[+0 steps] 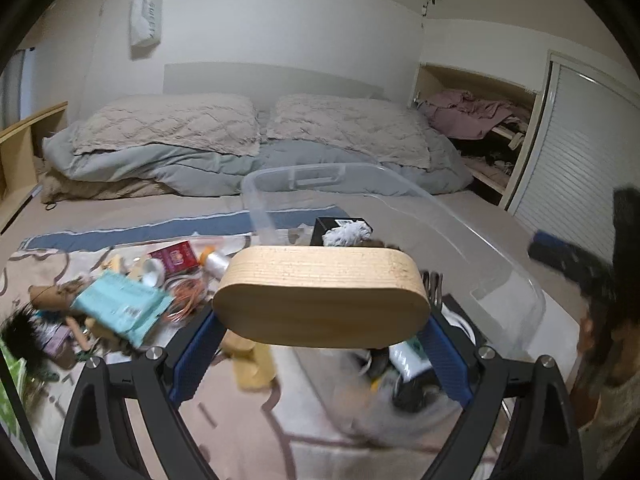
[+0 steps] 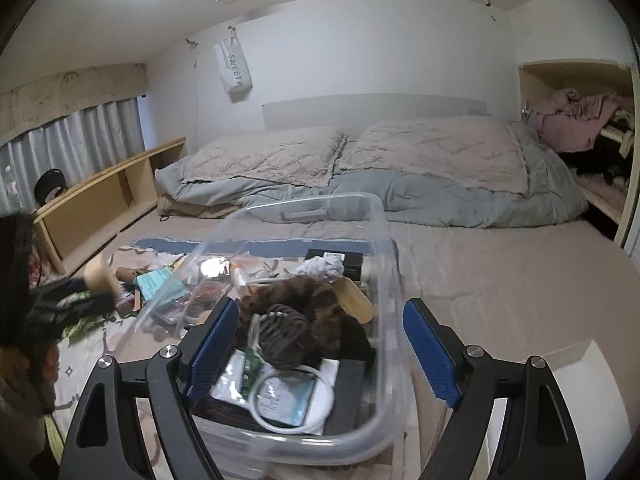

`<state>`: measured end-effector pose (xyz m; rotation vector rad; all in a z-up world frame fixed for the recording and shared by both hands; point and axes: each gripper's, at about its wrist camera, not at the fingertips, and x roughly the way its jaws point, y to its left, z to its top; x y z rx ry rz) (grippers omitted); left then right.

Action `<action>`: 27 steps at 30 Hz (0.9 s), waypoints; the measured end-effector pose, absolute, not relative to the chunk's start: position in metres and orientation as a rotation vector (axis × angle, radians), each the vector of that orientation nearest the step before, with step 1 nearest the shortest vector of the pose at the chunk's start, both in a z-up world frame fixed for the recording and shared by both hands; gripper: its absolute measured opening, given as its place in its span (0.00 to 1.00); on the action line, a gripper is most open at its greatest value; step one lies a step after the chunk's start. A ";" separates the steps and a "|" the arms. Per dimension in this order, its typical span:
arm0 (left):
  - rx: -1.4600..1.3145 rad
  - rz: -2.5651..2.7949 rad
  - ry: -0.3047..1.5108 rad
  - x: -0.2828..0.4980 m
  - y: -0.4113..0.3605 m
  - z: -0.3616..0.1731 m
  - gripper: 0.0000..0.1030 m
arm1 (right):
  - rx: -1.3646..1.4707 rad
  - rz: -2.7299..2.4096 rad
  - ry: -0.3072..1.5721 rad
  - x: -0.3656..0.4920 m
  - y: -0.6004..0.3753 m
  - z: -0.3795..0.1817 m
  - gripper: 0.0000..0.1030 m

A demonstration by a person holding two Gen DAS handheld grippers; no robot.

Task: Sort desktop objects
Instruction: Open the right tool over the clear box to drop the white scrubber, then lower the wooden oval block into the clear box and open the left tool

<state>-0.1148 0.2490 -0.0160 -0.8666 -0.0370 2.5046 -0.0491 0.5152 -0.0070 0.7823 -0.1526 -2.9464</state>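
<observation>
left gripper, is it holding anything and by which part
Yes: the left gripper holds an oval wooden box, its blue pads clamping the two rounded ends from below.

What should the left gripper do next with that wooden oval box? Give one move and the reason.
Probably carry the wooden oval box, clamped in the left gripper, over the clear bin and release it there. The bin already holds sorted items, while the right gripper is empty above it.

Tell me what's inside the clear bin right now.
Inside the clear bin: a brown furry item on top, a dark hair claw, a white cable, packets, a white cloth and a black box. Whatever lies beneath them is covered.
</observation>
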 end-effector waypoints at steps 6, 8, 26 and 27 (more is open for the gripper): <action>-1.063 2.424 -0.091 -0.172 0.292 -0.016 0.91 | 0.717 -2.935 -0.205 -0.038 0.541 -0.026 0.82; -1.114 2.381 -0.077 -0.182 0.310 -0.017 0.91 | 0.693 -2.935 -0.229 -0.033 0.549 -0.031 0.82; -1.079 1.988 0.811 -0.194 0.475 -0.034 0.91 | 0.581 -2.910 -0.440 -0.023 0.567 -0.031 0.82; -1.077 1.973 0.835 -0.194 0.478 -0.036 0.91 | 0.570 -2.912 -0.442 -0.022 0.568 -0.031 0.82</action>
